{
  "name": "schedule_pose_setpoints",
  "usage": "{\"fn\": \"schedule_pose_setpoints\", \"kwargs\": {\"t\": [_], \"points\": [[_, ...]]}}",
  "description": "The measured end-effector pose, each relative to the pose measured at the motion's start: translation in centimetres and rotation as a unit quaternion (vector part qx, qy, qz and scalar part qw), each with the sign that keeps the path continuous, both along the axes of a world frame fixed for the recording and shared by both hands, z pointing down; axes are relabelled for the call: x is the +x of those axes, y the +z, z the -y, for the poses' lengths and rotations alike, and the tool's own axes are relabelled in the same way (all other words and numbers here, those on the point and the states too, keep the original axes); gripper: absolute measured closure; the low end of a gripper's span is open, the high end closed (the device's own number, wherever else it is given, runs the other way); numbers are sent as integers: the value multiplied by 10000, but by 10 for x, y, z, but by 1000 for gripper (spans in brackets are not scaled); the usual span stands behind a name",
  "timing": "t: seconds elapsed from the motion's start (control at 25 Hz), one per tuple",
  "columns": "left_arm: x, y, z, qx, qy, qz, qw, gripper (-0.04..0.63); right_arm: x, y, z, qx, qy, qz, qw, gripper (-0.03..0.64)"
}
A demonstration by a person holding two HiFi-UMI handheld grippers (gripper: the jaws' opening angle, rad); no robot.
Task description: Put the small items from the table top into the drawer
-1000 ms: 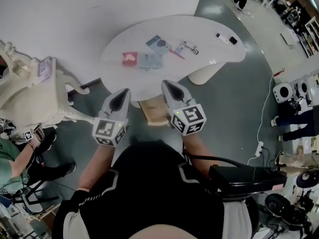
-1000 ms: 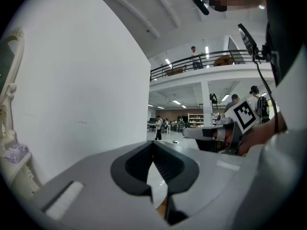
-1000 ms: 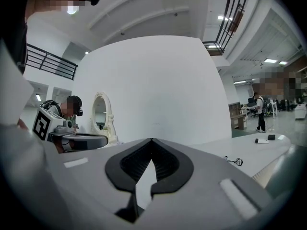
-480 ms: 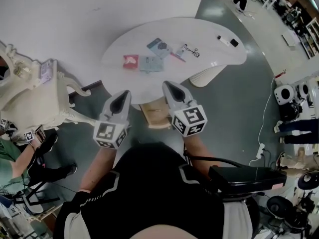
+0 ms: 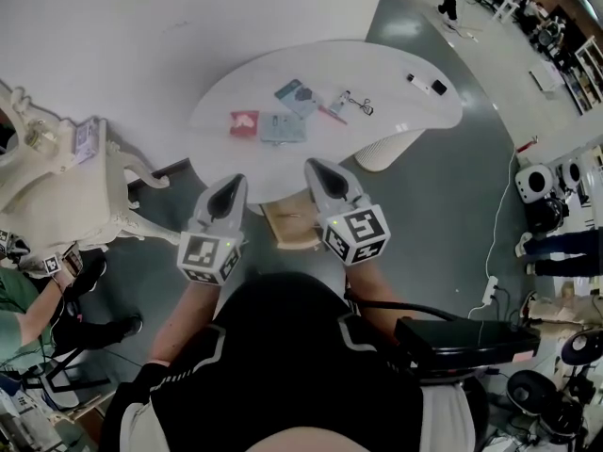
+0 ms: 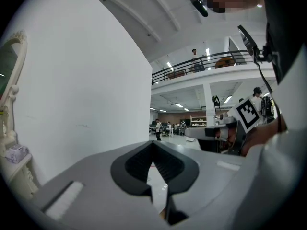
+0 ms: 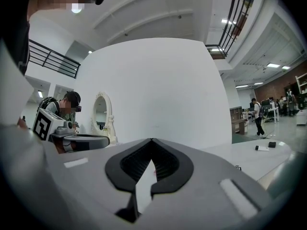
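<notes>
While held low at the near rim, nothing carried in either. White table [image 5: 264, 69] biggest: rounded top, filling the middle of the head view. Under its near edge, wooden drawer [image 5: 290, 226] standing pulled out, tan inside showing, contents not readable from here; probably left out that way to take drops straight from above. Left gripper [image 5: 229, 183] and right gripper [image 5: 317, 166] flanking that drawer, tips aimed up at the tabletop. Jaws pressed tip to tip in both gripper views, only bare white surface visible past them, so closed on nothing. Likely kept short of the spread to leave it all in sight.

Lying on the top, well apart from the drawer: grey-blue packet [image 5: 283, 127] just beside red packet [image 5: 244, 122], second blue packet [image 5: 296, 94] behind, pink strip [image 5: 331, 111] touching or nearly touching a dark-handled metal tool [image 5: 358, 104]. Far right, white stick [image 5: 415, 80] next to small black piece [image 5: 438, 87]. Middle cluster within reach of either side; far pair better suited to the right. Judged unfinished, with these pieces on top. Jaws to be parted before any pick.
</notes>
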State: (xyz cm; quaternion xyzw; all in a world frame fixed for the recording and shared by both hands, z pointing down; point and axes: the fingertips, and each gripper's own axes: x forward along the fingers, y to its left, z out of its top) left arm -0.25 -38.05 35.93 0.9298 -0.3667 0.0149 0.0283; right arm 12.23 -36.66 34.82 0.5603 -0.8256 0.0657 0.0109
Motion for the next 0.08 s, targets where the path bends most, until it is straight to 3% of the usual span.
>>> {"fn": "schedule_pose_setpoints", "kwargs": {"t": [0.08], "points": [[1,0,0,-8,-7,-9,10000,595,1,-1,0,6,1,-13,10000,617]]}}
